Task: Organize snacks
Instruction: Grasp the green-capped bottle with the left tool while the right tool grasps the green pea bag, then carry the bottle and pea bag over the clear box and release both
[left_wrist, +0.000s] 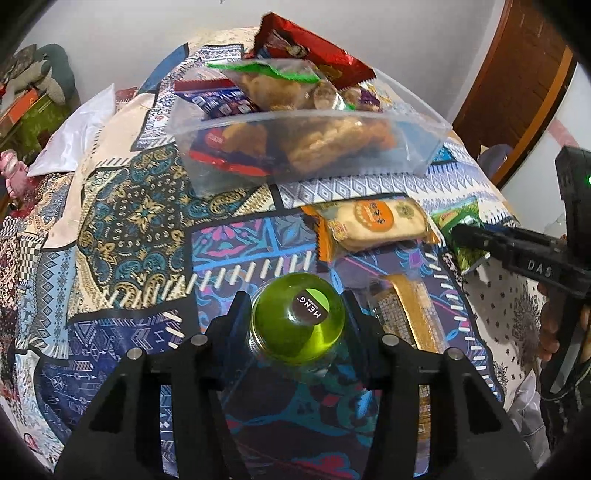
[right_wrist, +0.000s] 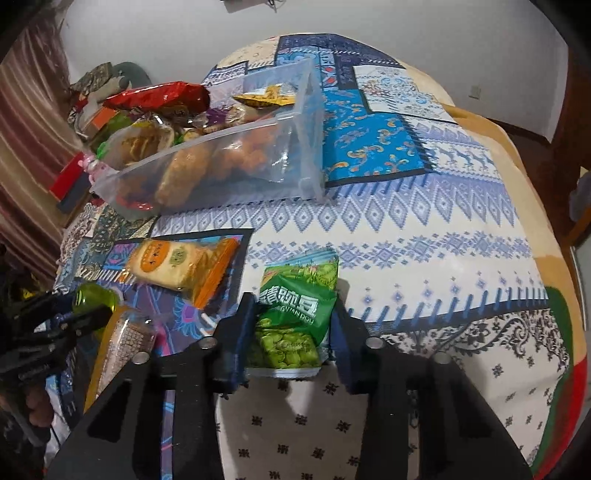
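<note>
A clear plastic bin (left_wrist: 424, 147) (right_wrist: 310, 155) stands at the far side of the patterned cloth, piled with snack bags. My left gripper (left_wrist: 295, 306) has its fingers against both sides of a green jelly cup (left_wrist: 295, 325) marked MENG, which also shows in the right wrist view (right_wrist: 92, 299). My right gripper (right_wrist: 293, 310) straddles a green pea packet (right_wrist: 291, 317) lying on the cloth; its fingers stand beside the packet's edges with a small gap on the right. In the left wrist view the right gripper's tip (left_wrist: 461, 232) lies over that packet (left_wrist: 461, 229).
An orange-wrapped biscuit pack (left_wrist: 376, 221) (right_wrist: 177, 266) lies between the bin and the grippers. A gold-edged wafer packet (left_wrist: 410, 314) (right_wrist: 118, 343) lies next to the jelly cup. A white plastic bag (left_wrist: 74, 136) sits at the left. Clutter and a curtain stand beyond the table's left side.
</note>
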